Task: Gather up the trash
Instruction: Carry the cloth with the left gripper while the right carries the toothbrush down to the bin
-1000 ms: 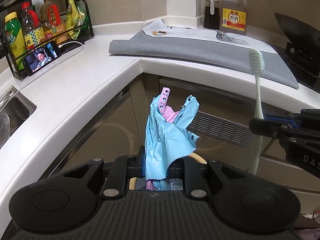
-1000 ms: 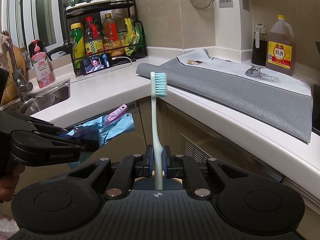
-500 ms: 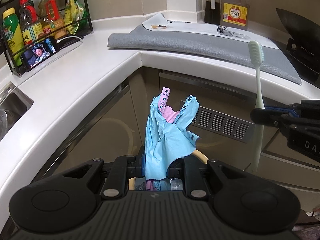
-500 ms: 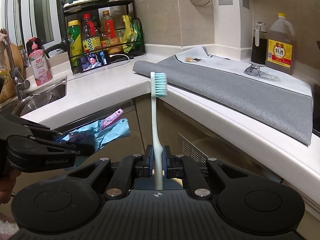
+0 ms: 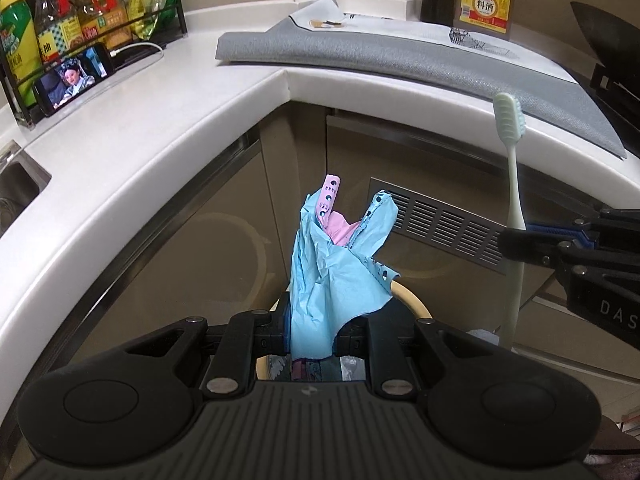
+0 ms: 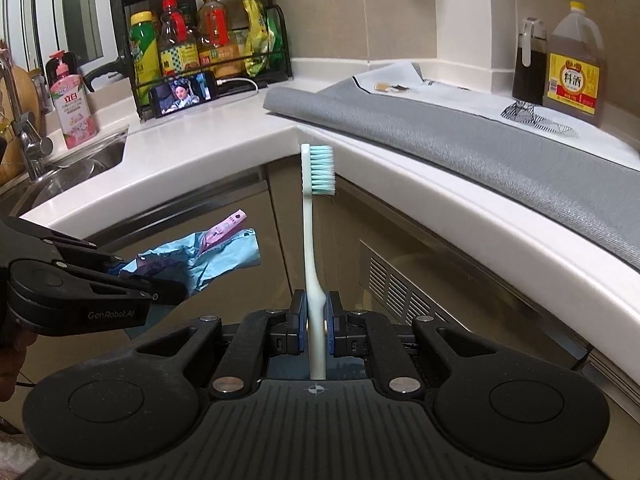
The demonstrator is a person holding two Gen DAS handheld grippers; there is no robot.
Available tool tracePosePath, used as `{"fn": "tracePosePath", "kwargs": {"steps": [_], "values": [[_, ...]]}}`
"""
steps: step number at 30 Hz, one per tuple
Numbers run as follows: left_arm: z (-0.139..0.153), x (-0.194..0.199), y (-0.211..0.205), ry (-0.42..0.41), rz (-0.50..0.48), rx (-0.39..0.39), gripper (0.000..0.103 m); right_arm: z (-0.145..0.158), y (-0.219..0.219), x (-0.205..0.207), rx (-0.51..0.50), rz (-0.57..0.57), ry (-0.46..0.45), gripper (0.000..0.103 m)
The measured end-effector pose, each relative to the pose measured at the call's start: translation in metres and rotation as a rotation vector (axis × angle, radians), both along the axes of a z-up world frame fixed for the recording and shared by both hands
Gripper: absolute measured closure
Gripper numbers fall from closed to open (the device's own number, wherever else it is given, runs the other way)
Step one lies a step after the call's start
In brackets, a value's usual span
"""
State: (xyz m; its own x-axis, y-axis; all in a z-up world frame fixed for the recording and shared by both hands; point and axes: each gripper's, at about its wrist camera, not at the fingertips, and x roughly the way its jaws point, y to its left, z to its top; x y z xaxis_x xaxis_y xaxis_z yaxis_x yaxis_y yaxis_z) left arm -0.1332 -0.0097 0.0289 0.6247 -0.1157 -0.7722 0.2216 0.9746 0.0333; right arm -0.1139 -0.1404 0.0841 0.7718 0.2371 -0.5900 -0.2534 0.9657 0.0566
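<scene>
The left gripper [image 5: 310,338] pinches limp, crumpled blue-and-pink paper [image 5: 336,272] at its base — at three o'clock, the right gripper [image 6: 316,330] clamps a stiff toothbrush [image 6: 314,240] low on the handle.

A white desk [image 6: 224,148] bends round an inside corner of a kitchen, its thick rounded edge catching the room's light. Beige tiled walls [image 6: 332,12] rise behind it, and a white column [image 6: 464,16] fills the corner. Below run glossy tan cabinets [image 5: 168,280], one with a slotted metal vent [image 5: 440,228]. A grey mat [image 6: 460,136] lies along the right stretch. At the left, a steel sink [image 6: 72,168] with a tap [image 6: 28,144] sits under a window [image 6: 48,12], dark outside. A black wire rack [image 6: 200,40] stands against the wall.
</scene>
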Motion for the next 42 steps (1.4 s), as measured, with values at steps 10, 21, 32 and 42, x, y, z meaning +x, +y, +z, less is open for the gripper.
{"fn": "tracePosePath", "kwargs": {"steps": [10,21,32,42], "values": [[-0.006,0.008,0.0,0.034,0.004,-0.007,0.084,-0.01,0.004,0.003,-0.008,0.011,0.042,0.092],[-0.009,0.01,0.001,0.045,0.018,-0.014,0.084,-0.011,0.007,0.006,-0.022,0.025,0.055,0.092],[-0.027,0.022,0.004,0.097,0.051,-0.024,0.084,-0.022,0.011,0.02,-0.041,0.025,0.09,0.092],[-0.075,0.047,0.01,0.233,0.094,-0.036,0.084,-0.056,0.02,0.052,-0.068,0.02,0.15,0.092]]}}
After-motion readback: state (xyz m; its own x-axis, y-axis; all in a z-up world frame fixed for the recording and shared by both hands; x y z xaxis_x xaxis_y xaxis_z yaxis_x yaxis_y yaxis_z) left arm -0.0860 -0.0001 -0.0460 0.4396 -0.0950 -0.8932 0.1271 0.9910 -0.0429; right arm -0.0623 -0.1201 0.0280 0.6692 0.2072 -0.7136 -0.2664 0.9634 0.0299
